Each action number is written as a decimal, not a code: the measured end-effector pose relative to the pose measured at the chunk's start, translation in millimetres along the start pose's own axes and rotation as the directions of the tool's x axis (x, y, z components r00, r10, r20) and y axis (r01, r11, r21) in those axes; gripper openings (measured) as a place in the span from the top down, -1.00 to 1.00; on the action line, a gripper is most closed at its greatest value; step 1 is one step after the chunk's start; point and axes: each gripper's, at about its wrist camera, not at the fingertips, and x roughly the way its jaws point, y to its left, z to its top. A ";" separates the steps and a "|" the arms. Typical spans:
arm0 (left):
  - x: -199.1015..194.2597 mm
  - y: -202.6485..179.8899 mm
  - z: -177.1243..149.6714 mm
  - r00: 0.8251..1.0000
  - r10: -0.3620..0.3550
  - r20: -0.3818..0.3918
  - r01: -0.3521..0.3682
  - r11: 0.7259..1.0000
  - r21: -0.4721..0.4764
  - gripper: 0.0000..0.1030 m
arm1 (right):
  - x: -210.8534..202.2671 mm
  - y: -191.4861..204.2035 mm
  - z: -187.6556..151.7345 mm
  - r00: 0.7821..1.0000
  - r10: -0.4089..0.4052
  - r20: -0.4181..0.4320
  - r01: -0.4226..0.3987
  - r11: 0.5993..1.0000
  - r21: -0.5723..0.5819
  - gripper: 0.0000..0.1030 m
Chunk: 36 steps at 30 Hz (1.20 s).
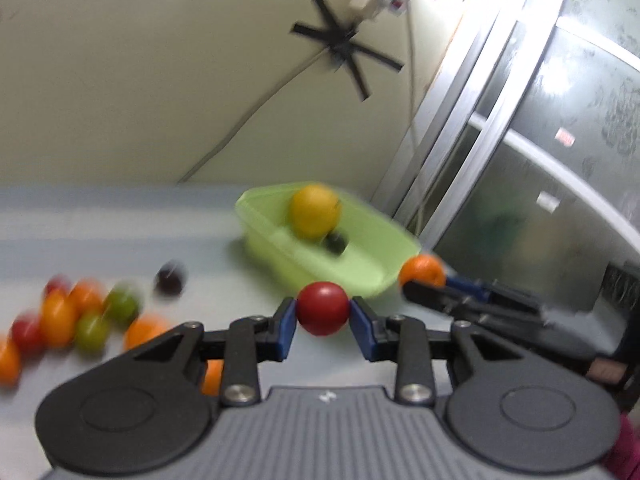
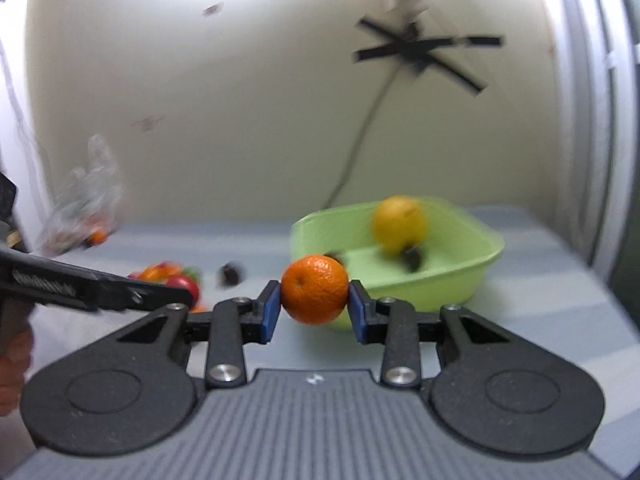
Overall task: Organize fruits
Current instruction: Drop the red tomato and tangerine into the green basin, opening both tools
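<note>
A pale worktop (image 1: 100,216) with faint stripes carries a light green tub (image 1: 360,272) near the wall. Left of the tub lies one dark small fruit (image 1: 171,278) by itself, and farther left a loose heap of orange, red and green fruits (image 1: 76,320). A crumpled clear bag (image 2: 80,204) sits at the far left.

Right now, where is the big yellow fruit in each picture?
Left wrist view: the yellow fruit sits inside the green bowl, just above centre.
Right wrist view: the same fruit is right of centre, in the bowl.
Shared landmark: the black tape star on the wall.
</note>
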 end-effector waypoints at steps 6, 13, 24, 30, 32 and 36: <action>60.0 -19.9 35.6 1.000 -0.021 -0.019 0.022 1.000 0.012 0.41 | 29.1 -24.8 7.1 0.997 -0.072 0.006 0.072 0.997 0.007 0.24; 105.8 -22.6 30.6 0.996 0.034 -0.087 -0.032 0.999 0.020 0.12 | 39.6 -38.4 1.5 0.994 -0.107 0.037 0.106 0.994 0.012 -0.07; 9.4 21.4 18.2 0.996 0.079 0.039 -0.078 0.996 -0.035 0.00 | 16.0 -64.1 0.2 0.984 -0.142 0.109 0.119 0.973 0.196 -0.08; -93.9 91.2 -7.2 0.943 0.310 0.121 -0.299 0.949 -0.103 0.00 | -5.3 -51.8 0.5 0.984 0.004 0.176 -0.047 0.969 0.243 0.31; -122.7 116.0 -18.4 0.913 0.388 0.128 -0.368 0.916 -0.158 0.00 | -5.5 -33.4 -1.3 0.982 0.105 0.160 -0.136 0.970 0.199 0.30; -157.1 148.3 -41.6 0.863 0.490 0.126 -0.454 0.860 -0.233 -0.01 | 5.5 17.6 -2.4 0.977 0.208 0.049 -0.212 0.974 0.084 0.29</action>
